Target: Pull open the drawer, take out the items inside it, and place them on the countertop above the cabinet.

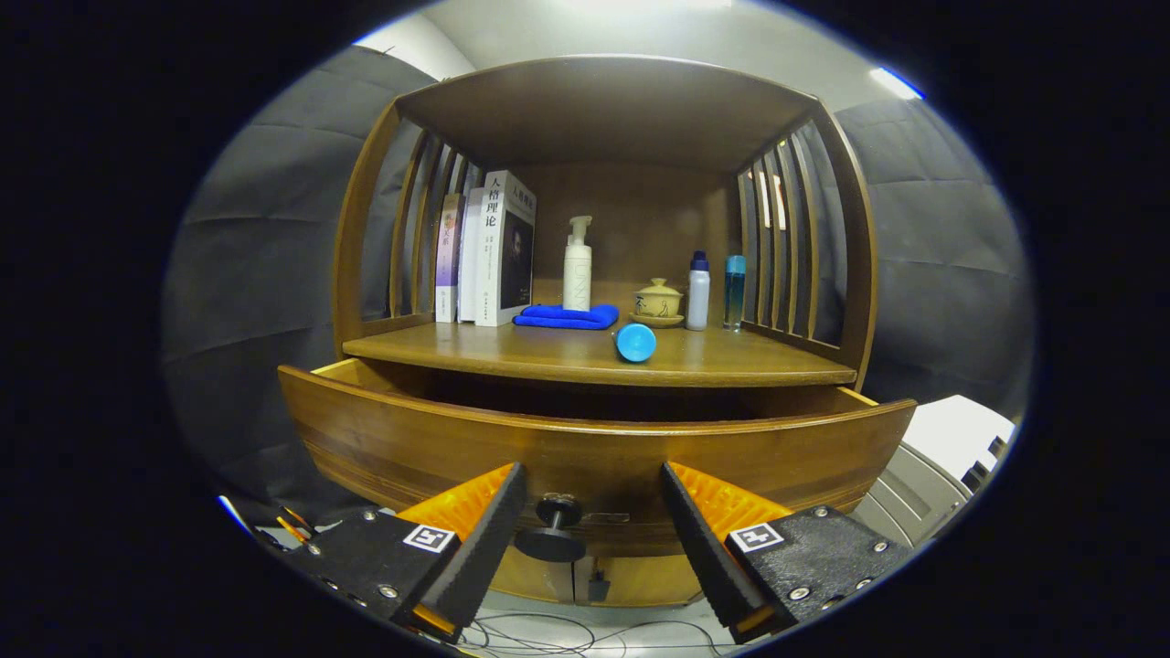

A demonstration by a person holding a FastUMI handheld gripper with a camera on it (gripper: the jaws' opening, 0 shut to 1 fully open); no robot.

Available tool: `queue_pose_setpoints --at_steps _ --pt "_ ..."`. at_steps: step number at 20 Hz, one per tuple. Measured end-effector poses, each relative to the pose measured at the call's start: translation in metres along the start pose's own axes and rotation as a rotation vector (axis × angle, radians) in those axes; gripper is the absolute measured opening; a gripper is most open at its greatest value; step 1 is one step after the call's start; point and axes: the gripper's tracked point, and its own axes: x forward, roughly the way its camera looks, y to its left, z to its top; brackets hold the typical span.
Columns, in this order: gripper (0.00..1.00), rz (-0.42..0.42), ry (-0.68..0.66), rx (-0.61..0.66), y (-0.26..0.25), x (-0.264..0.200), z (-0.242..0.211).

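Drawer (pixel 585 448) pulled partly out below counter (pixel 594 361). Gripper (pixel 592 521) wide open, holding nothing; knob (pixel 551 530) between fingers, nearer left one, untouched. Opening step seemingly done. Drawer contents hidden behind front. Next: lift over front, reach inside.

Gripper (pixel 592 530) level, pointing straight ahead, jaws spread wide apart, both fingers (pixel 484 539) free, neither one touching anything

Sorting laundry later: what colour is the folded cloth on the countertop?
Bright blue; the folded cloth shows best in the gripper view, beside the pump bottle.
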Motion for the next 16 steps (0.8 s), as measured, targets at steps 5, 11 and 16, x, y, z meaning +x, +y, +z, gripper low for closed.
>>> queue_pose_setpoints --at_steps 5,11,16 --pt "0.93 0.023 -0.01 0.002 0.0 0.021 0.003" --pt "0.93 0.045 -0.012 -0.031 -0.003 0.043 0.005" --pt "0.93 0.057 -0.007 -0.018 -0.004 0.065 0.007"
